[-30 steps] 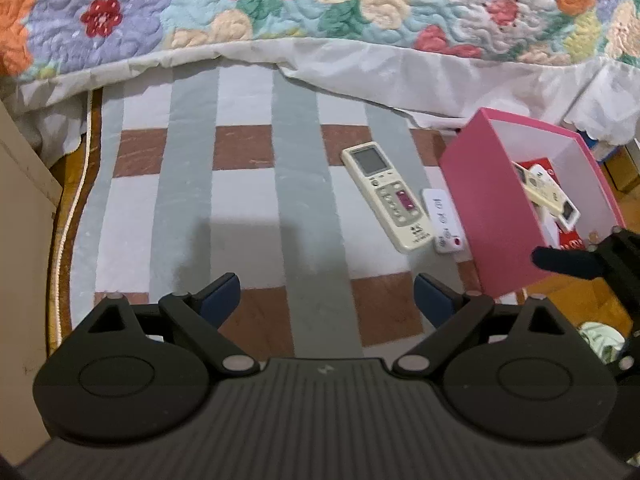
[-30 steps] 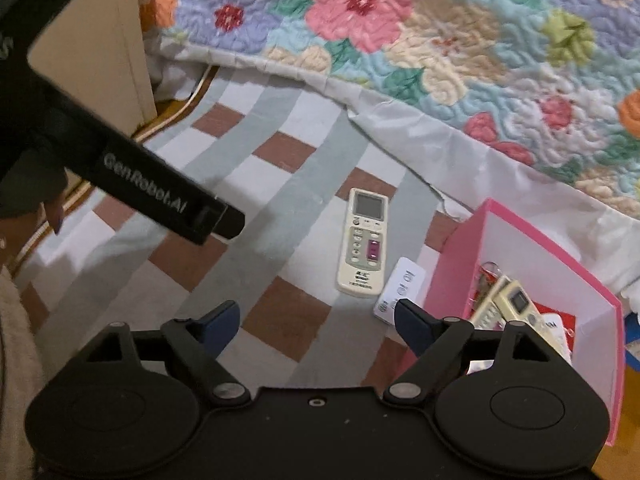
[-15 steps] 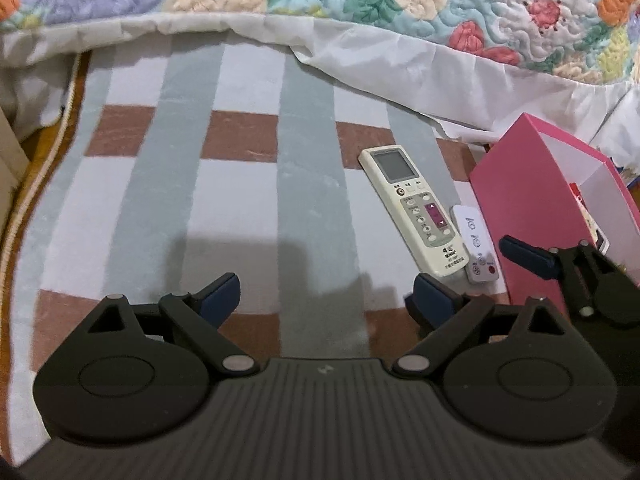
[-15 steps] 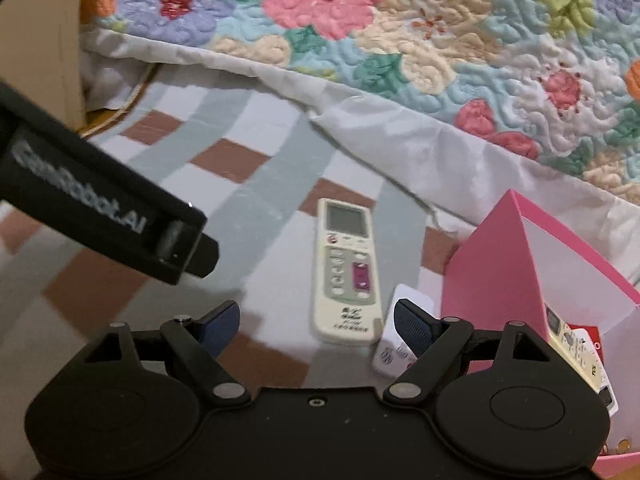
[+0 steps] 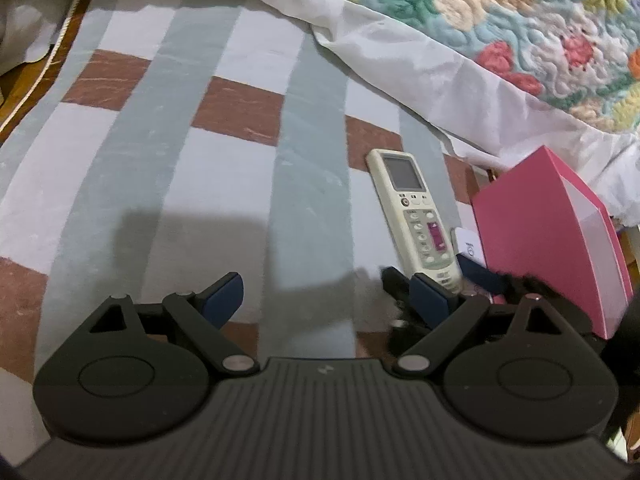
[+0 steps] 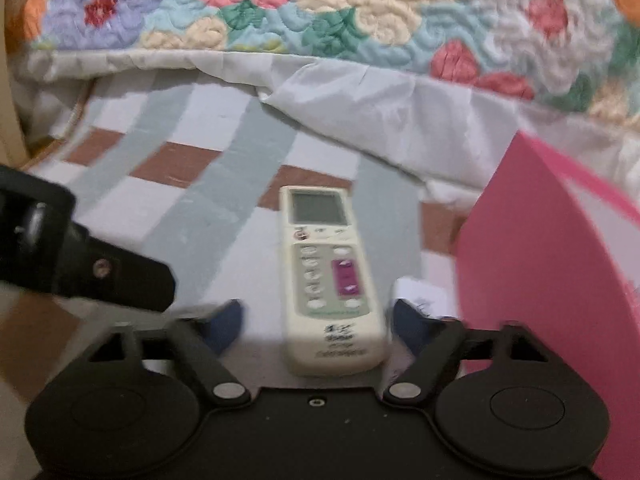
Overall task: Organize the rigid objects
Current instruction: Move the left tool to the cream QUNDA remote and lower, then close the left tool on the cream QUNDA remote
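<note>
A cream air-conditioner remote (image 6: 324, 272) lies face up on the checked blanket, also seen in the left wrist view (image 5: 416, 216). My right gripper (image 6: 316, 318) straddles its near end, jaws closing, with a gap still showing at the left pad. A small white remote (image 6: 420, 294) (image 5: 468, 246) lies between the cream one and the pink box (image 6: 540, 280) (image 5: 540, 240). My left gripper (image 5: 326, 296) hovers low over bare blanket left of the remotes, its jaws wide, closing slightly, with nothing between them. The right gripper's fingers (image 5: 478, 274) show beside the cream remote's near end.
A floral quilt (image 6: 320, 8) with a white edge is bunched along the far side of the blanket (image 5: 160, 160). The left gripper's body (image 6: 80, 264) reaches in from the left of the right wrist view. The box's inside is hidden from this low angle.
Both grippers have sunk towards the blanket. The right one has moved up to the cream remote, narrowed its jaws and now has the remote's near end between them.
</note>
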Available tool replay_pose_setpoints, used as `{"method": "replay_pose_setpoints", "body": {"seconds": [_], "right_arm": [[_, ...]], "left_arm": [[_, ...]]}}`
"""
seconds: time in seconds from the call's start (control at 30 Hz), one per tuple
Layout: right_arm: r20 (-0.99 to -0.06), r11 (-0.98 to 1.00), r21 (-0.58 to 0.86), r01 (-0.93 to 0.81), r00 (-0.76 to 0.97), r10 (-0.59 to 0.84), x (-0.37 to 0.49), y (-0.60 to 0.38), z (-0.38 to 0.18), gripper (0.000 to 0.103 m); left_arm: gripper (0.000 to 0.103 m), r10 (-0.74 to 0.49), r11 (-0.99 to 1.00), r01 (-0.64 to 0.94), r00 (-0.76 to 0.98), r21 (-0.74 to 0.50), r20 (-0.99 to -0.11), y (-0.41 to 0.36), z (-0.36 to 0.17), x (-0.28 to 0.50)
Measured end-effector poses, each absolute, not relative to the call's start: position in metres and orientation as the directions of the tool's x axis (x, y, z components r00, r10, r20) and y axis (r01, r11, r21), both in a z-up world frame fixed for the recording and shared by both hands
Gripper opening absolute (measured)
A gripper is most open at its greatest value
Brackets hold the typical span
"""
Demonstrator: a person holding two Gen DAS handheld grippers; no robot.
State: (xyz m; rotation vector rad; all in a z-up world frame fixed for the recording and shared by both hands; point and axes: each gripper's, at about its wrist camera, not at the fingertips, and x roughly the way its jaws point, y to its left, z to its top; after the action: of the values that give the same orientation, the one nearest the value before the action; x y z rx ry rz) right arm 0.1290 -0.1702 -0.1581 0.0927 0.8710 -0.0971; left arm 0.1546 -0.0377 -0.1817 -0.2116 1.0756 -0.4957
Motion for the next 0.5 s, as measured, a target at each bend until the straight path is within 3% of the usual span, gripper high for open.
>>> {"method": "replay_pose_setpoints", "body": {"seconds": [0.13, 0.5], "right_arm": [[-0.792, 0.991, 0.087, 0.102, 0.61, 0.007, 0.123, -0.166, -0.153, 0.059], [-0.849, 0.926, 0.331, 0.182, 0.487, 0.208, 0.095, -0.161, -0.14, 0.059]], "left_arm": [[0.076, -0.509, 0.859, 0.268, 0.351, -0.437, -0.786, -0.036, -0.18, 0.155], [0.062, -0.54, 0.84, 0.24, 0.276, -0.487, -0.795, -0.036, -0.188, 0.155]]}}
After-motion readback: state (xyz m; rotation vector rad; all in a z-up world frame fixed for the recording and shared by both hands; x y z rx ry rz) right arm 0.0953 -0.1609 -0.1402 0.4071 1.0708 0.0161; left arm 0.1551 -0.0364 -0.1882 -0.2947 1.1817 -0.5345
